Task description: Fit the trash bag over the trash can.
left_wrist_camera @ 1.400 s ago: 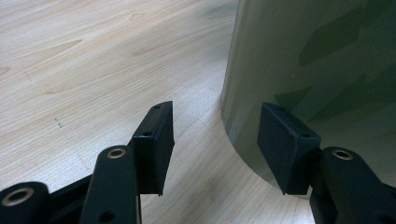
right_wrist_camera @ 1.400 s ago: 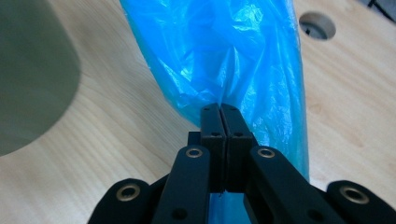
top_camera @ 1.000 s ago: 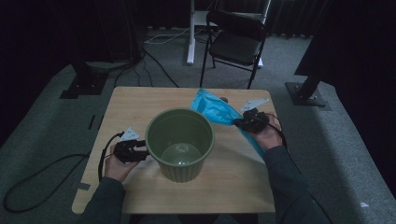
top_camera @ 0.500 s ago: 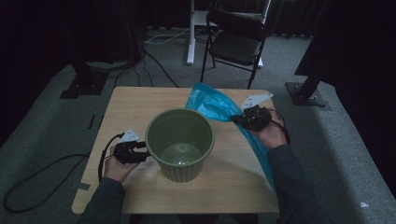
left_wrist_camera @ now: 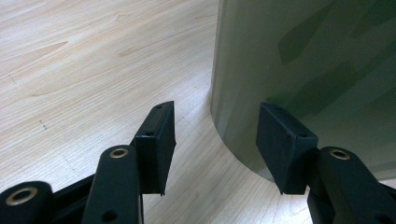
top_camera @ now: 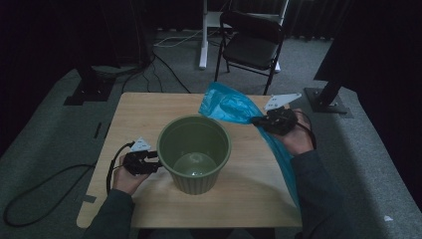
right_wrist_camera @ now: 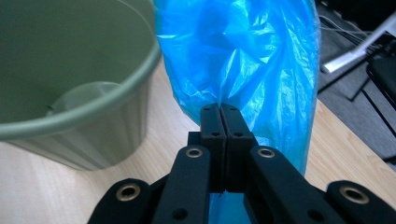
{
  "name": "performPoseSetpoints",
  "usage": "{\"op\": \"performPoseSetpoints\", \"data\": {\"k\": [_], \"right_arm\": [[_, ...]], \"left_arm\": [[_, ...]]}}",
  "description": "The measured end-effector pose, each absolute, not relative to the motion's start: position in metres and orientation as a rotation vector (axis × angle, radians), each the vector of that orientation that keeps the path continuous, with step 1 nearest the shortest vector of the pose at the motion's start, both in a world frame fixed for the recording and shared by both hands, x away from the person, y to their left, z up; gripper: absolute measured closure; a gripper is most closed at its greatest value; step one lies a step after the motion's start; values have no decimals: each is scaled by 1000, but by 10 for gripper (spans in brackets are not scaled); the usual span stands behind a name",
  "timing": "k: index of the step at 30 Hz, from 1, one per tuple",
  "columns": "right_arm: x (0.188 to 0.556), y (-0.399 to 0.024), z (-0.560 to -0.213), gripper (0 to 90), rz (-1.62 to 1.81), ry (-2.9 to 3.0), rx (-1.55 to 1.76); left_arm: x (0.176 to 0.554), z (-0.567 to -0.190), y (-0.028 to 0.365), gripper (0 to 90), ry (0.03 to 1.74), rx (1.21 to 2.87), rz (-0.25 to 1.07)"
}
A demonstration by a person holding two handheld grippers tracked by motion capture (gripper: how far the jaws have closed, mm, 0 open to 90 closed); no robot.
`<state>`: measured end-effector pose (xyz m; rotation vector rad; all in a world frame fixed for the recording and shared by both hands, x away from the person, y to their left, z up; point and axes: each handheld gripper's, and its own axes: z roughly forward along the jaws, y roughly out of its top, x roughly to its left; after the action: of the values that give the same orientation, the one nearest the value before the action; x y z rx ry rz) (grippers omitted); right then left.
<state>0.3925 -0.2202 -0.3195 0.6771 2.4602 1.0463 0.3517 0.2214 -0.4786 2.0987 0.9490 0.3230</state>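
Currently right gripper (top_camera: 260, 121) pinches blue bag (top_camera: 230, 105), jaws tight on plastic; green bin (top_camera: 194, 152) at its 8 o'clock. Left gripper (top_camera: 155, 163) open, jaws against bin's wall at 9 o'clock. Right hand (top_camera: 294, 137) nearer bag.

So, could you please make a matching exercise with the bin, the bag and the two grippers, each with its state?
Things:
1. green bin
2. blue bag
3. left gripper
4. right gripper

States:
A. jaws shut, pinching plastic
B. jaws open beside the bin's wall
C. upright in the middle of the table
D. lifted, hanging past the table edge

Pairs: 1-C, 2-D, 3-B, 4-A
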Motion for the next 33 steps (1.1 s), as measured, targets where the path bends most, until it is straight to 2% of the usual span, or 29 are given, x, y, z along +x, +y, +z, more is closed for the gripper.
{"op": "performPoseSetpoints", "data": {"k": [15,33], "right_arm": [[381,-206,-316,893,1079,2547,536],[371,-147,-324,892,986,2733,291]], "left_arm": [[353,-478,216,468,934,2104,323],[353,-477,216,464,931,2097,331]]}}
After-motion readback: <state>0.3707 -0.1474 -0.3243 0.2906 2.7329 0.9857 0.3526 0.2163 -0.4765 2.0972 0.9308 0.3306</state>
